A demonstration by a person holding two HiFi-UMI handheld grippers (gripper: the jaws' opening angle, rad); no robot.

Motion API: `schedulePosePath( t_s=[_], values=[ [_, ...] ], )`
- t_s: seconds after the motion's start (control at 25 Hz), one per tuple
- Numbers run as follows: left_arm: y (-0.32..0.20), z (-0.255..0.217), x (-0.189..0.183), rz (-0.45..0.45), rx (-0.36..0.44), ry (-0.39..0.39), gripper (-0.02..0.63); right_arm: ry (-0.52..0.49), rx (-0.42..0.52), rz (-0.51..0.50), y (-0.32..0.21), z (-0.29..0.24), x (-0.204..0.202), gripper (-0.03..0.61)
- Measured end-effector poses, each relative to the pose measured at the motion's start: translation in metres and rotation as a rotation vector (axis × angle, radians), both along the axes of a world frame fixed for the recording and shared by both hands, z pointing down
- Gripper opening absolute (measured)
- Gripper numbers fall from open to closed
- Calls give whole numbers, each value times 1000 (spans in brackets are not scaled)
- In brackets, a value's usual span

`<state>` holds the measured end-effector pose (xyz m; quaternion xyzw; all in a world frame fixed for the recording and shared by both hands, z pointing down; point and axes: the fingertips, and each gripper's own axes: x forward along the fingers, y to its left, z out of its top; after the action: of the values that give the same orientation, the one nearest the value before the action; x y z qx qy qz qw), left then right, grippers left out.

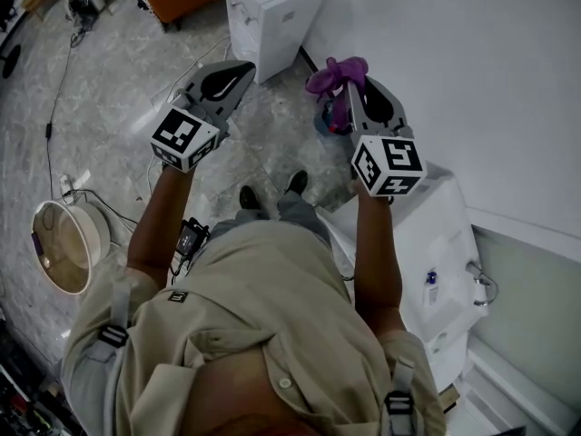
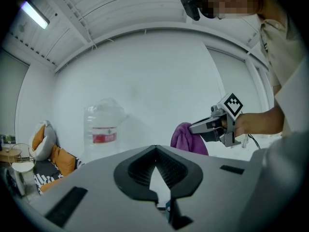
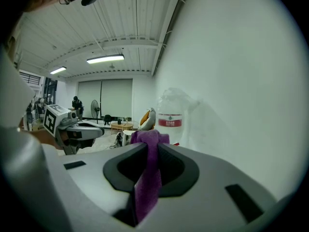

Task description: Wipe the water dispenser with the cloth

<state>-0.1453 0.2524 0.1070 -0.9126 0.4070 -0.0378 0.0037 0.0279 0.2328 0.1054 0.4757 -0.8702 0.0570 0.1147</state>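
I hold a grey two-jaw tool in each hand, standing on a grey marbled floor (image 1: pixel 100 107) beside a plain white wall (image 1: pixel 454 62).

My right gripper (image 1: pixel 352 85) is clamped on a purple soft cloth (image 1: pixel 336 71). In the right gripper view the cloth runs as a narrow strip down between the two dark pads, and a bunched fold sticks out past the tips. In the head view that bunch sits at the end of the jaws, close to the wall.

My left gripper (image 1: pixel 240 67) has its jaws drawn together with nothing between them. It is held level with the right one and well apart from it, over the bare floor.

The white box-shaped water dispenser (image 1: pixel 272 12) stands on the floor where it meets the wall, ahead of both grippers. The cloth is near its right side but does not touch it. In both gripper views a clear plastic water bottle with a red label (image 3: pixel 170 122) rises beyond the jaws, against the wall.

A second white cabinet-like unit (image 1: pixel 436 243) stands against the wall under my right forearm.
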Motion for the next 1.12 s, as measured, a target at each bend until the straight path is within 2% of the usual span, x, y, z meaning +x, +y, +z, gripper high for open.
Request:
schedulePosePath(
  t_s=[0.28,0.64,1.12],
  values=[
    [-44,13,-18,-66,-35,-10,17,-16,-32,-53,-61,15,-17,64],
    [-104,11,-19,-178,-54,-43,17,-59,-69,-166,-138,28,-26,64],
    [-170,17,3,-260,-71,-48,17,-64,-99,-256,-219,41,-17,64]
  ],
)
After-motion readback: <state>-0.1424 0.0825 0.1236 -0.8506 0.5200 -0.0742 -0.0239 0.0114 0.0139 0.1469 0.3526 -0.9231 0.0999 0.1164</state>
